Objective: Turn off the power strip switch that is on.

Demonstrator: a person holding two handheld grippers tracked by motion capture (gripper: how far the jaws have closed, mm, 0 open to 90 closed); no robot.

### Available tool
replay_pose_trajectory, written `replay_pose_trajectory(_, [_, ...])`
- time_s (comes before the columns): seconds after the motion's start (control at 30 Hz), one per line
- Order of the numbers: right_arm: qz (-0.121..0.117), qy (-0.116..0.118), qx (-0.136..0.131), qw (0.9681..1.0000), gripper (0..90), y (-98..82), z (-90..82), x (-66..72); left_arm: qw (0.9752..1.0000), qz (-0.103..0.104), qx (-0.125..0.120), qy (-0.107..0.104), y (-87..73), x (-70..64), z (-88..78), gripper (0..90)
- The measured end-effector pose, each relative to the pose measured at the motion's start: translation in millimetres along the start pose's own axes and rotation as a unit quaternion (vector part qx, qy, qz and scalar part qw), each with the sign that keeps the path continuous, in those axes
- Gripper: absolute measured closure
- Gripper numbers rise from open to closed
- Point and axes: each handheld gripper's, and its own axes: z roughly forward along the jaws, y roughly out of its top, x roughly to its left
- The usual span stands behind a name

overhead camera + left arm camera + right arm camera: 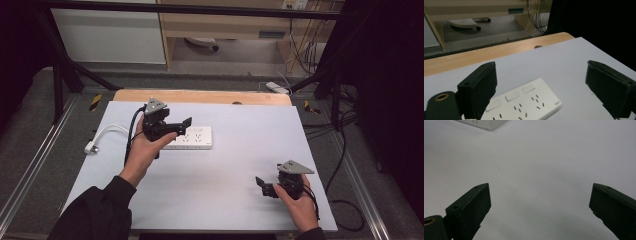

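Nothing gripped yet, looks like the start. Left gripper [182,125] jaws wide, hovering over the white power strip [192,137] at the table's [240,165] 11 o'clock. Right gripper [265,186] jaws wide, empty, at 5 o'clock. Plug [90,148] lies loose at 9.

The high view is dim and cool-toned, its corners falling to near black, while the pale bench [240,165] top is the brightest area and evenly lit, without glare. Soft, faint shadows lie under the hands, suggesting diffuse light from above. The picture is soft, with slight compression blur. In the left gripper view the white power strip [524,102] is bright and fairly sharp, and the right background is black. The right gripper view is grey and murky, its near black claw [539,212] pads slightly blurred, with a dim shadow between them
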Motion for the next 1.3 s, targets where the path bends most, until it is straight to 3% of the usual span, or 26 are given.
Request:
replay_pose_trajectory(0.33, [0.001,-0.001,-0.003,1.0,4.2,0.3,-2.3,0.7,0.9999,-0.01,-0.007,0.005,-0.6,4.3,16.3,10.1])
replay_pose_trajectory(0.93, [0.001,0.004,-0.005,1.0,4.2,1.1,-2.3,0.6,0.9997,0.012,-0.013,0.016,-2.0,-9.0,44.0,14.6])
replay_pose_trajectory(1.07, [-0.002,0.005,-0.004,1.0,4.2,1.0,-1.2,1.1,0.9992,0.029,-0.013,0.024,-0.7,-11.1,46.6,16.5])
replay_pose_trajectory(1.3, [-0.003,0.005,-0.005,1.0,4.2,1.3,-1.9,1.3,0.9995,0.019,-0.018,0.018,2.2,-13.8,52.7,20.6])
